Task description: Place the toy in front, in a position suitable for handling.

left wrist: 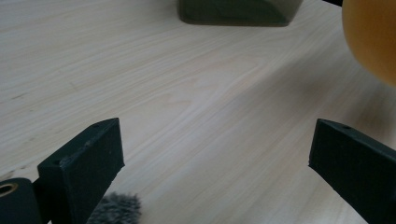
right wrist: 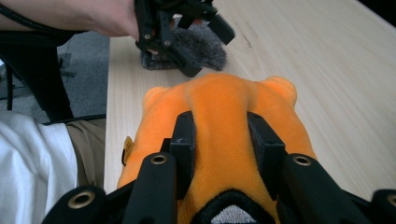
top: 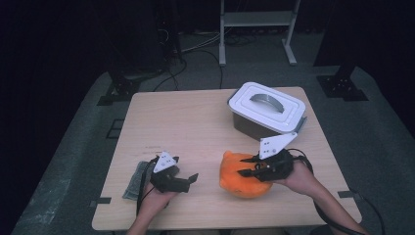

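The orange plush toy (top: 243, 175) is pinched by the right tongs (top: 248, 166), the two black jaws being pressed into a ridge of its soft body, as is plainly seen in the right gripper view (right wrist: 223, 140). It sits at the near right of the worktop (top: 195, 127), just in front of the white-lidded box (top: 267, 108); whether it is lifted clear of the wood or resting on it cannot be told for certain from above. The left tongs (top: 188, 180) are spread wide over bare wood with nothing between the jaws, a grey furry cloth (top: 135, 180) lying beside that hand.

The carry is judged to be the step in hand. The pinch should be kept firm, since plush gives way and may slip out if the grip is eased. The toy should be raised well clear before it is swung sideways, so that it is not dragged. If the box is the destination, its lid, now closed, would best be lifted by the free left tongs first.
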